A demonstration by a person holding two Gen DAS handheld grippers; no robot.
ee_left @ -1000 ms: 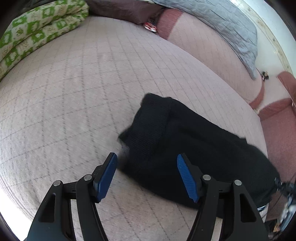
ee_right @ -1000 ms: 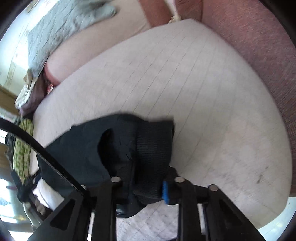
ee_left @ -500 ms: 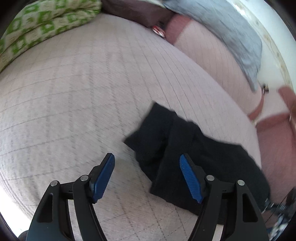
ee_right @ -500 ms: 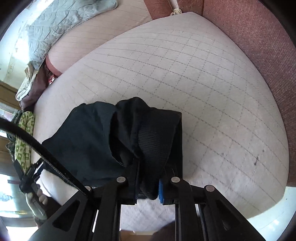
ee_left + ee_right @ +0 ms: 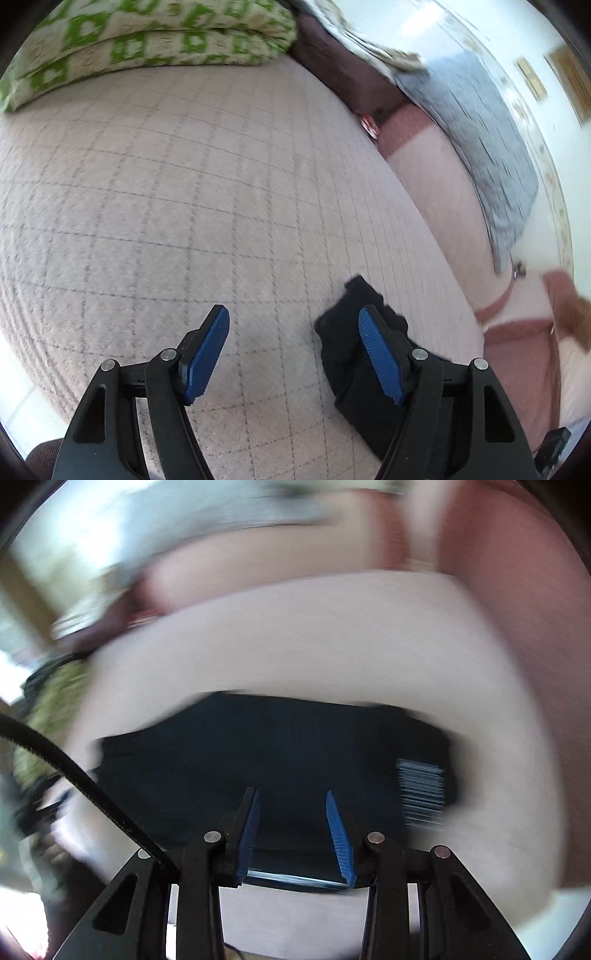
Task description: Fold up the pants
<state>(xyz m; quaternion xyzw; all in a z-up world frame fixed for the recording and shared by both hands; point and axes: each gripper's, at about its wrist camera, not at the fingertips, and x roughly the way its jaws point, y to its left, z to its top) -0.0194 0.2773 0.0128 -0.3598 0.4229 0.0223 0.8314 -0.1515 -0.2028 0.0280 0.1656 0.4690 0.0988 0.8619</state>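
Note:
The black pants lie in a folded bundle on the pale quilted bed. My right gripper is open above the near edge of the bundle, with nothing between its blue pads; this view is motion-blurred. In the left wrist view one end of the pants shows low at the right, partly behind the right finger. My left gripper is open and empty, hovering over the bed just left of the pants.
A green-and-cream patterned folded blanket lies at the far left of the bed. A grey quilt drapes over pink cushions at the back right. A reddish-brown upholstered side bounds the bed on the right.
My right gripper has opened and let go of the pants, which now lie flatter on the bed. My left gripper has swung left, so the pants sit further right in its view.

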